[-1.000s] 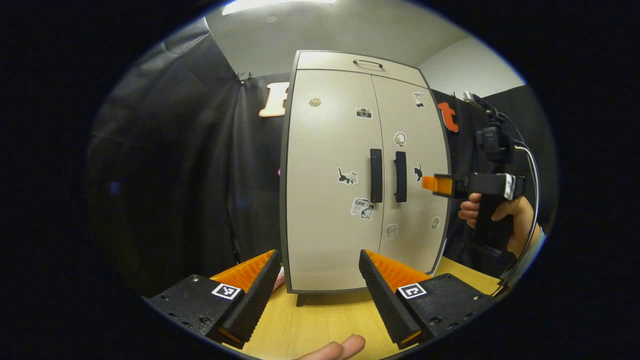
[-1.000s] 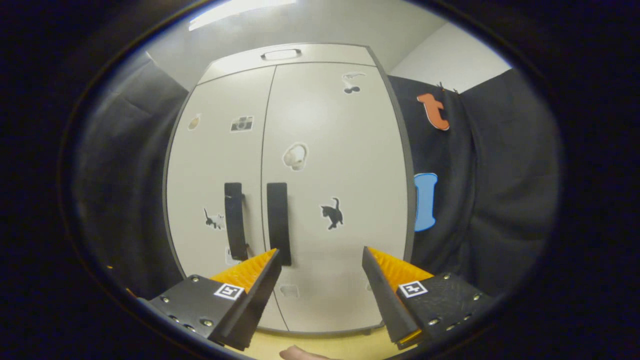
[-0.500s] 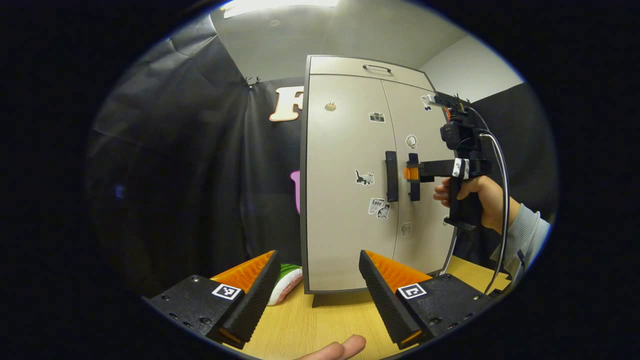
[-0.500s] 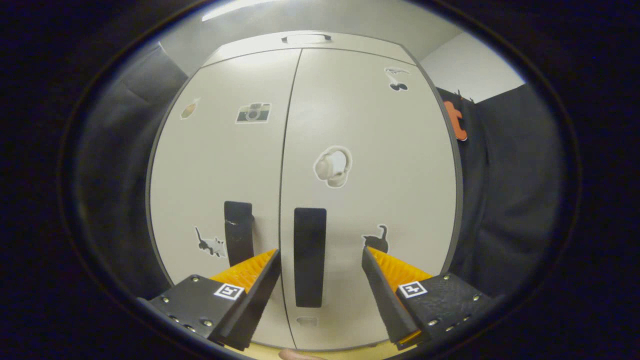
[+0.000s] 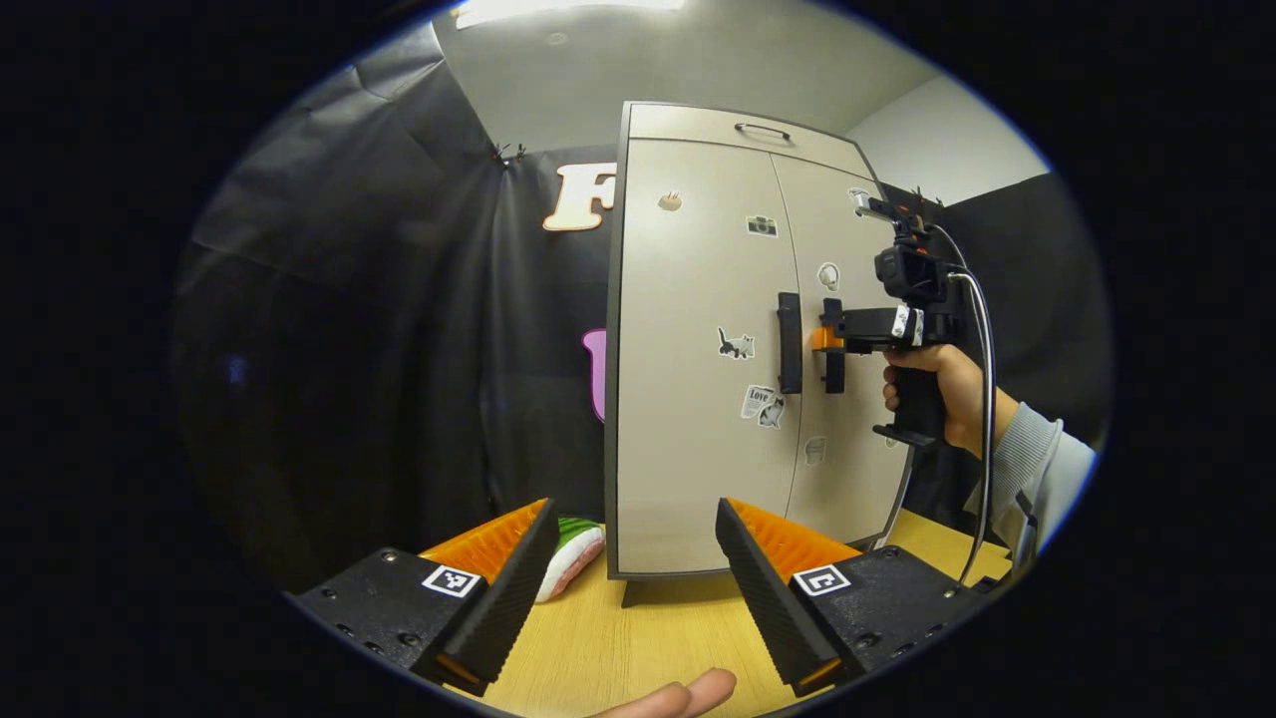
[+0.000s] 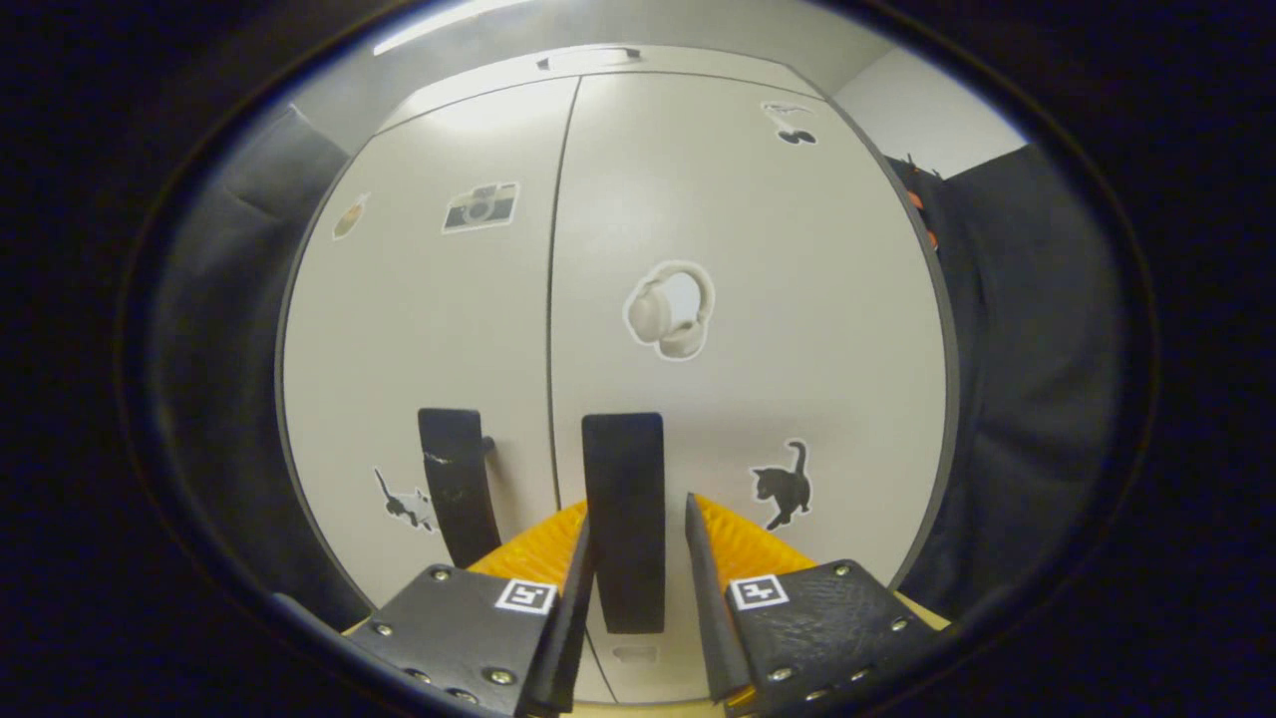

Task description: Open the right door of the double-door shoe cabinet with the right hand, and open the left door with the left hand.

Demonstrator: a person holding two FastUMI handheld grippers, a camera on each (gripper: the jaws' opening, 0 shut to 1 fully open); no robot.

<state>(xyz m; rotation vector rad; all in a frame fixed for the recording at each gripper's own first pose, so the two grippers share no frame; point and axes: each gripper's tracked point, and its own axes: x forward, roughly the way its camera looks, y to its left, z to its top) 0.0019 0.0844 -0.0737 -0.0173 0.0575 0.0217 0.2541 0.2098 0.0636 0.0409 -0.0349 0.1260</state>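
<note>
A: Where does the shoe cabinet (image 5: 698, 399) stand?

B: Upright on the wooden table (image 5: 638, 638), against the black cloth wall. Both doors look flush and shut. The left door (image 6: 419, 329) and the right door (image 6: 758, 329) meet at a centre seam, with a dark vertical handle on each side of it.

A: And the right gripper (image 6: 635, 588)?

B: In the right gripper view its fingers sit either side of the right door handle (image 6: 624, 519), nearly closed around it. A thin gap seems to remain on the right side, so whether both fingers press the handle cannot be told. The left gripper view shows the same tool (image 5: 823, 340) held level by a hand (image 5: 947, 389) in a grey sleeve, tips at that handle (image 5: 832, 344).

A: The left gripper (image 5: 635, 573)?

B: Wide open and holding nothing, low over the table, well short of the cabinet. The left door handle (image 5: 789, 342) is untouched.

A: Anything else?

B: Stickers on both doors, among them a black cat (image 6: 783, 484). A green, white and pink soft object (image 5: 570, 558) lies on the table at the cabinet's left foot.
</note>
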